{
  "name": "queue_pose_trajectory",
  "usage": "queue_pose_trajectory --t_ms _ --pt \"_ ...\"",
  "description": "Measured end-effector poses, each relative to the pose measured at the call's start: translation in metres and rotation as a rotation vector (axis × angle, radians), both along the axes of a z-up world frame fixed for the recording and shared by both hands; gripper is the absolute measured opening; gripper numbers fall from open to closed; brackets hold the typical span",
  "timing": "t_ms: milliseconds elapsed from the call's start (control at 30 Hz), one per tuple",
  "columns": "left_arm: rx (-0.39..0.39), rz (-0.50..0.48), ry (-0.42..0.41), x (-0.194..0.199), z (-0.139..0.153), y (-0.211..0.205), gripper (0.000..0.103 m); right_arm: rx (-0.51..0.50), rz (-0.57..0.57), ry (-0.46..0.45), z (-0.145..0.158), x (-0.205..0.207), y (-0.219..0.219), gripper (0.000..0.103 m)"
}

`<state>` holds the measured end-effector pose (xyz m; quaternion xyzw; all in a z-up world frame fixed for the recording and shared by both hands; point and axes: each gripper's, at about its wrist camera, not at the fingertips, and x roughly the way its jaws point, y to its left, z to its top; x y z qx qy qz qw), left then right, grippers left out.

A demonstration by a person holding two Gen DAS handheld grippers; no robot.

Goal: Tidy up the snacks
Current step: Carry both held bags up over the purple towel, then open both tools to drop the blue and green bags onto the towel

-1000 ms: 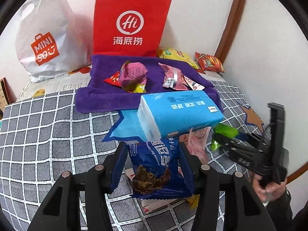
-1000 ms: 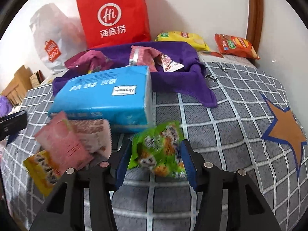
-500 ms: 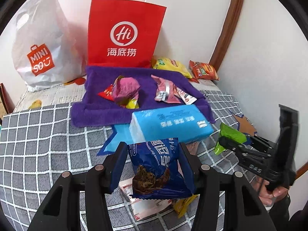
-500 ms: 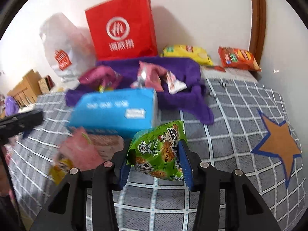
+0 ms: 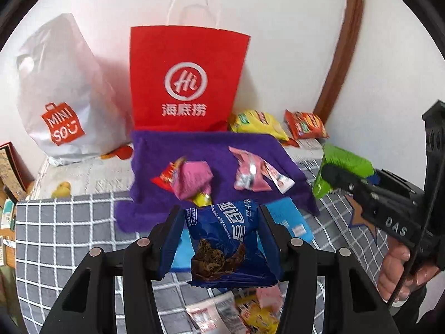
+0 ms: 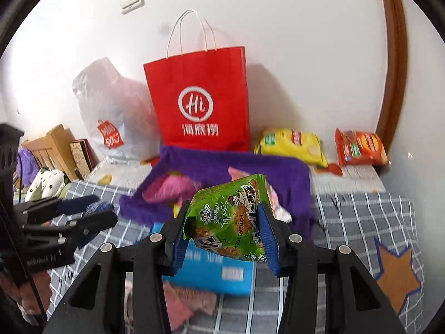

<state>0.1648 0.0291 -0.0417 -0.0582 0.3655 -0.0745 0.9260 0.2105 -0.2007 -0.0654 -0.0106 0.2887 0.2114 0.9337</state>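
Each tool (image 5: pixel 219 239) is matte black with silver screws, ribbed blue pads (image 5: pixel 172 239) and white "DAS" lettering.

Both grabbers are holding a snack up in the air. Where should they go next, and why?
Probably forward, to set both down on the purple towel. The left gripper clamps the blue cookie packet, the right gripper the green snack packet, and other small snacks already lie there.

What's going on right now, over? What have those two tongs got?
Left tongs shut on blue cookie packet. Right tongs shut on green snack packet. Both held clear above the bedspread. Nothing blocking the purple towel ahead.
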Motion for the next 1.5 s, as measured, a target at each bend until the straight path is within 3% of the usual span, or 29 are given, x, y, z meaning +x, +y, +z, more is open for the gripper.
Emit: queue_pose_trajectory --t_ms 400,633,900,1033,1400,1500 --pt "0.020 0.095 -0.003 0.056 0.016 0.034 0.051 -0.035 0.020 -0.003 0.020 0.085 0.043 0.046" --pt "-0.018 0.101 0.011 0.098 0.008 0.039 0.051 -0.024 0.012 0.060 0.002 0.125 0.051 0.046" --pt "-0.039 0.090 0.037 0.137 -0.010 0.044 0.051 -0.139 0.043 0.119 -0.029 0.143 0.053 0.046" --pt "-0.033 0.108 0.127 0.152 -0.036 0.051 0.051 -0.128 0.048 0.154 -0.036 0.153 0.048 0.046" --pt "-0.066 0.135 0.201 0.161 -0.054 0.062 0.051 -0.163 0.038 0.188 -0.049 0.162 0.045 0.047" --pt "-0.045 0.139 0.209 0.161 -0.055 0.058 0.051 -0.188 0.057 0.193 -0.052 0.161 0.050 0.047"
